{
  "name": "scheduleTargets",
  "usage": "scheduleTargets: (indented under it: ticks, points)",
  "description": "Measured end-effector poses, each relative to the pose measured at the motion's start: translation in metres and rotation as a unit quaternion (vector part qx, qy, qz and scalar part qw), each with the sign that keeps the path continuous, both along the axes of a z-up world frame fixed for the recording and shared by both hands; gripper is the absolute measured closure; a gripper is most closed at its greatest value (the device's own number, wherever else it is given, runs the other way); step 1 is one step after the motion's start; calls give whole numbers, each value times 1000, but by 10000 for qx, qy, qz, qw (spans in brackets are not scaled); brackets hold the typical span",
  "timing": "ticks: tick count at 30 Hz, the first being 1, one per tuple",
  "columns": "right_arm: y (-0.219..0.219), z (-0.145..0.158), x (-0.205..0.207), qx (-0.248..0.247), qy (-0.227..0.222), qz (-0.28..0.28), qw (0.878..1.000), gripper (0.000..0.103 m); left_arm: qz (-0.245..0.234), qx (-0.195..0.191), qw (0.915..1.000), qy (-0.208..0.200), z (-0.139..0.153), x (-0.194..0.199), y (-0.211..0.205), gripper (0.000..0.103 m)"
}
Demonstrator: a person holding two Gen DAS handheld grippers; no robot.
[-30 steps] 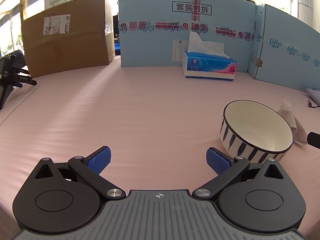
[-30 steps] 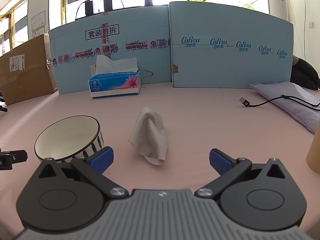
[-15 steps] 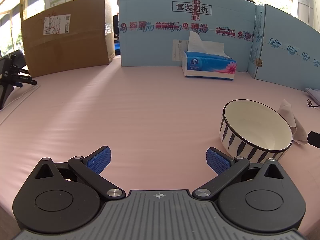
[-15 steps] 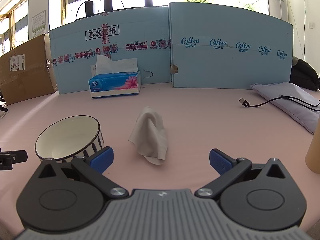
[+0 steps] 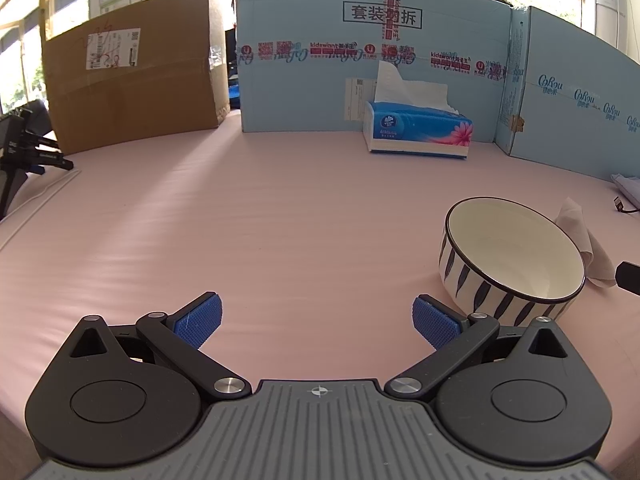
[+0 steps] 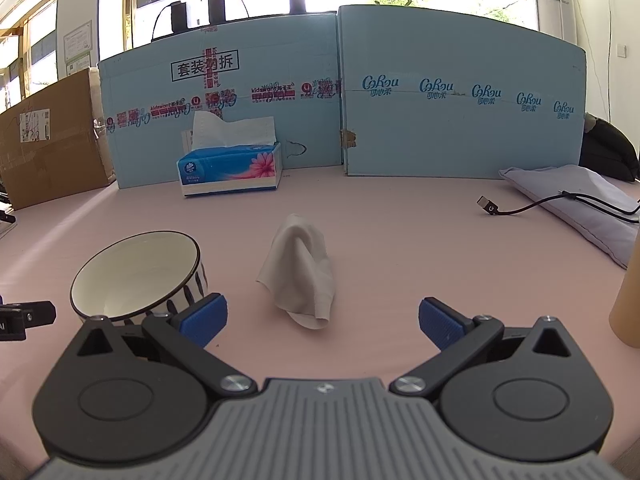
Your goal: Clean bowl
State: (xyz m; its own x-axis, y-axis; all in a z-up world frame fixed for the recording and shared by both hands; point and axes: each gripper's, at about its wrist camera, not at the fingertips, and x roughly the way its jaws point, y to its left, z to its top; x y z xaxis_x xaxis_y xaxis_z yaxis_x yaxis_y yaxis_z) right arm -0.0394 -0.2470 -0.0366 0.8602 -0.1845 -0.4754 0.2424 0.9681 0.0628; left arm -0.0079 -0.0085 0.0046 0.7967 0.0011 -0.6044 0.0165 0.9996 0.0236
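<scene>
- Nothing is getting wiped yet: the striped bowl [image 6: 136,276] is sitting upright on the pink bench [image 5: 280,220], the crumpled cloth [image 6: 298,274] lying just beside it.
- The left gripper [image 5: 316,322] and right gripper [image 6: 322,320] are hovering with fingers spread wide, empty.

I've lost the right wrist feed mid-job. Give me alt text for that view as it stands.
The open right gripper hovers over a pink table, empty, with a crumpled grey cloth lying straight ahead between its blue fingers. A striped bowl stands upright and empty to the left of the cloth; a tissue box sits against blue boards behind.
</scene>
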Motion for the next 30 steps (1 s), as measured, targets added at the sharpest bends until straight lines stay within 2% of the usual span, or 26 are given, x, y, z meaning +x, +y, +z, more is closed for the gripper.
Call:
scheduleTargets:
  ticks: [30]
  points:
    - [2, 1, -1, -13, -13, 10, 10000, 0, -40, 46, 10000, -9, 2, -1, 1, 0]
